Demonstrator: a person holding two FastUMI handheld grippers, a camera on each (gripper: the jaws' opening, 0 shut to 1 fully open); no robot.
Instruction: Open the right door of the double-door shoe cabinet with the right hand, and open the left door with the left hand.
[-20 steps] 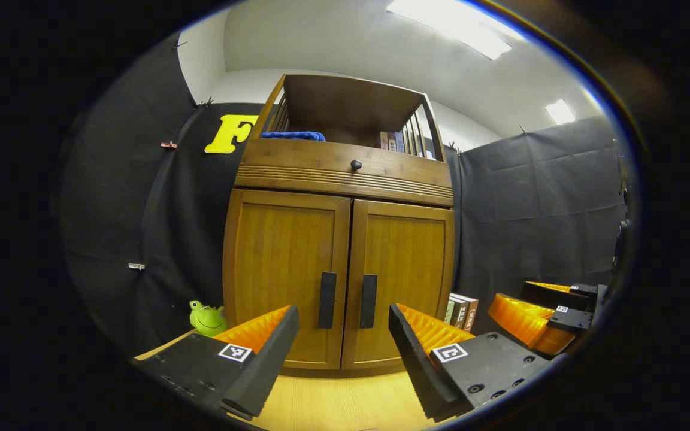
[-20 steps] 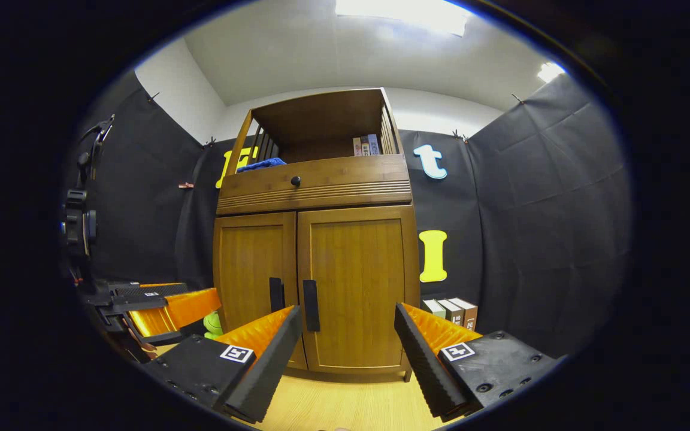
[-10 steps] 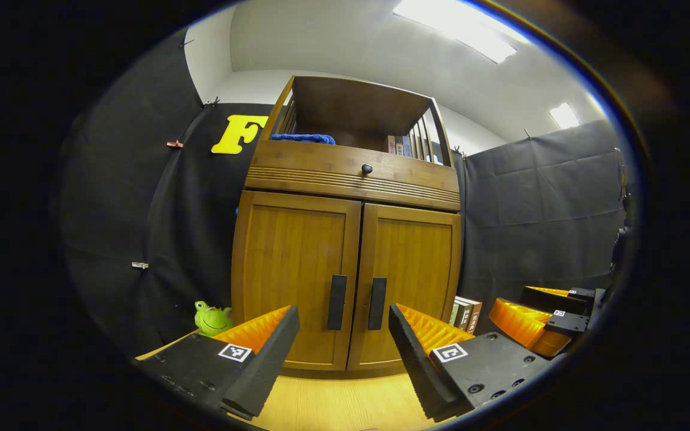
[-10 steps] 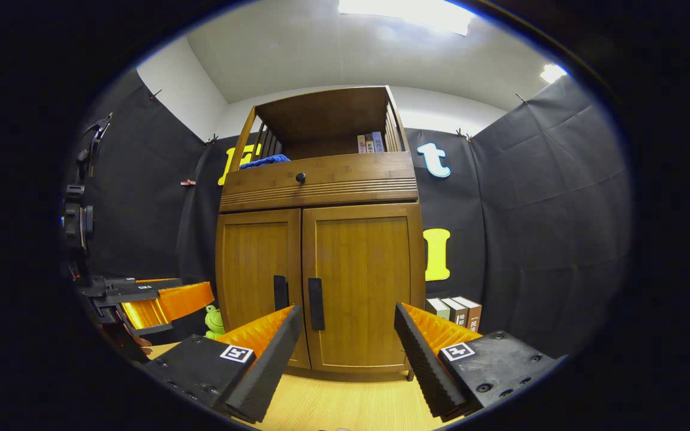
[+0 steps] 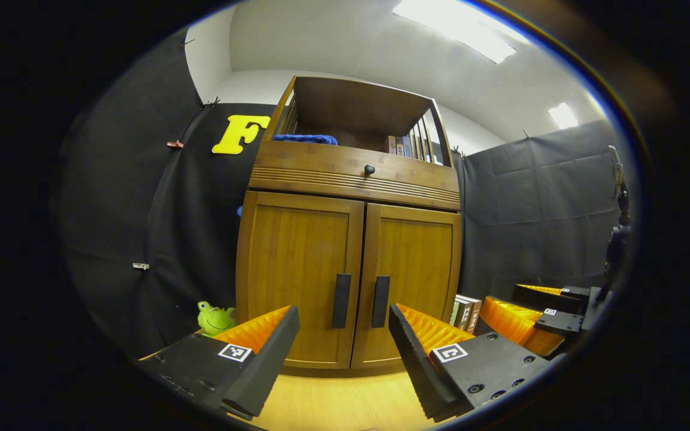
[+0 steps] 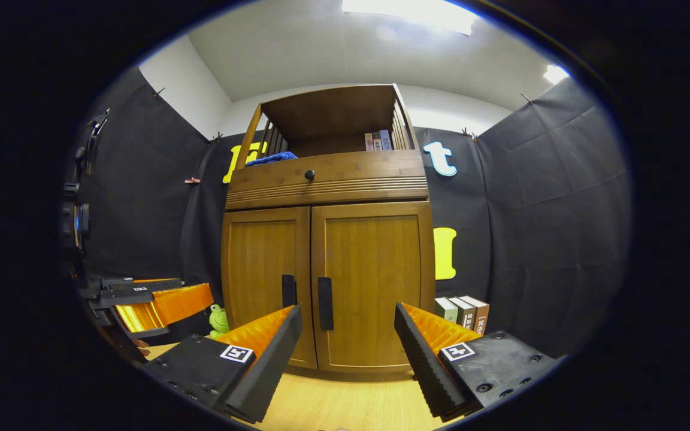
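A wooden shoe cabinet (image 5: 345,179) (image 6: 327,185) stands ahead with both doors closed. The left door (image 5: 297,275) (image 6: 261,269) and right door (image 5: 417,269) (image 6: 375,275) each carry a dark vertical handle by the centre seam: left handle (image 5: 341,300) (image 6: 288,291), right handle (image 5: 380,301) (image 6: 324,311). My left gripper (image 5: 344,347) is open, short of the cabinet, roughly in line with the handles. My right gripper (image 6: 348,350) is open too, facing the right door. The right gripper (image 5: 530,323) also appears in the left gripper view, and the left gripper (image 6: 147,302) in the right gripper view.
A green frog toy (image 5: 216,318) (image 6: 219,320) sits left of the cabinet. Books (image 5: 463,311) (image 6: 462,311) stand at its right. A drawer with a knob (image 5: 369,169) tops the doors. The open shelf holds a blue cloth (image 5: 306,139) and books. The floor (image 5: 333,401) is light wood.
Both views have shifted a little, so the cabinet sits slightly further right in each. Doors stay closed and both grippers stay open.
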